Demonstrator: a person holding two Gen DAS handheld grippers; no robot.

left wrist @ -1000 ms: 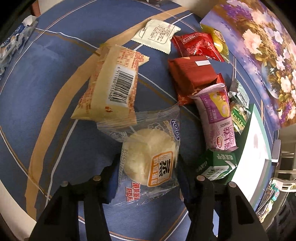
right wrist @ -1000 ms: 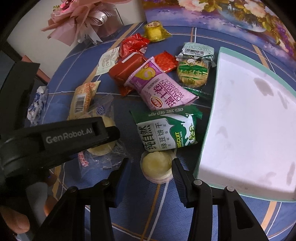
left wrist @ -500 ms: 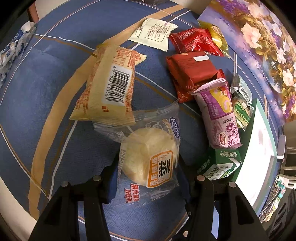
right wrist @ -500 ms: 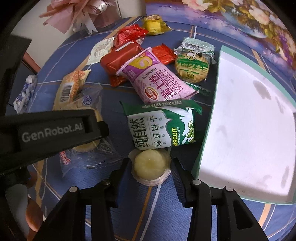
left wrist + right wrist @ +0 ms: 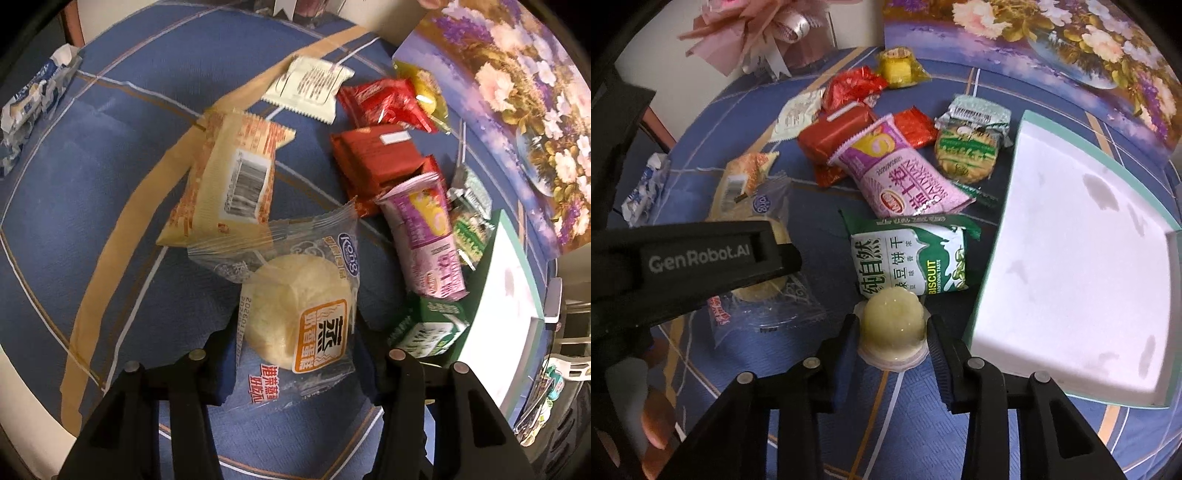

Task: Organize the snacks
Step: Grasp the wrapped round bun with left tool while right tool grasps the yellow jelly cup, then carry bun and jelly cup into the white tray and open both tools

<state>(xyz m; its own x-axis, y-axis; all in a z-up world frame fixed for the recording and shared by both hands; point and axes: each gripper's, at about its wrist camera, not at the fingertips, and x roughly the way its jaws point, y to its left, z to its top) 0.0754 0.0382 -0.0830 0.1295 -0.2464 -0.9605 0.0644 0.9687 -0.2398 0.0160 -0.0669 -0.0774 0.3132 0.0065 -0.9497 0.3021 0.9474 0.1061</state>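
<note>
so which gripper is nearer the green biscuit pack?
Right. The right gripper sits just below the green biscuit pack, jaws closed on the jelly cup touching it. The left gripper is off to its left, around the clear-wrapped cake.

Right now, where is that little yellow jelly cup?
In the right wrist view, the jelly cup sits low in the middle, squeezed between the right tongs. The green biscuit packet lies just beyond it, and the white tray to its right.
</note>
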